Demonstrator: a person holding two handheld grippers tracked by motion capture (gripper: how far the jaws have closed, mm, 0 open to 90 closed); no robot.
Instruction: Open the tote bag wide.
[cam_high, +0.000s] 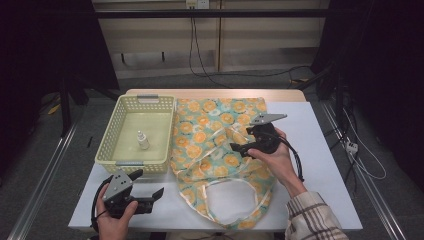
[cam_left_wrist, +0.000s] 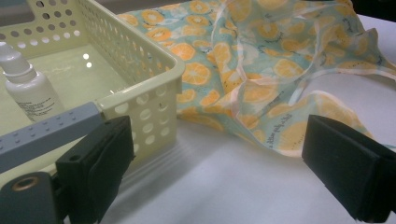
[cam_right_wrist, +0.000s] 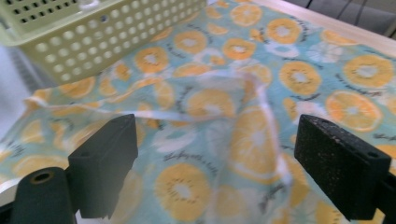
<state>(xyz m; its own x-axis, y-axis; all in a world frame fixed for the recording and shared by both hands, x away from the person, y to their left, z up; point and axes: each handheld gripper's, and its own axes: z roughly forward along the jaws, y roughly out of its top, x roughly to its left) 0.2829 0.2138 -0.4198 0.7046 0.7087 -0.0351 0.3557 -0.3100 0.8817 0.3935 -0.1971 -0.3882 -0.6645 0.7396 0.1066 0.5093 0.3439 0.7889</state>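
A bag (cam_high: 220, 150) of thin cloth printed with orange slices lies flat in the middle of the white table (cam_high: 320, 165), its handles (cam_high: 227, 200) looped toward the near edge. My right gripper (cam_high: 239, 144) hovers open over the bag's middle; its jaws (cam_right_wrist: 205, 172) stand wide apart above the cloth (cam_right_wrist: 219, 107) with nothing between them. My left gripper (cam_high: 150, 184) rests open near the table's front left, beside the corner of a pale yellow basket (cam_high: 107, 145). In the basket stands a small white bottle (cam_high: 143, 140), seen close as bottle (cam_left_wrist: 28, 88).
The basket's perforated wall (cam_left_wrist: 149, 107) is right by my left jaw (cam_left_wrist: 100, 163). The bag's edge (cam_left_wrist: 280, 135) lies ahead of the left gripper. Bare white table shows to the right of the bag. Cables (cam_high: 200, 55) hang behind the table.
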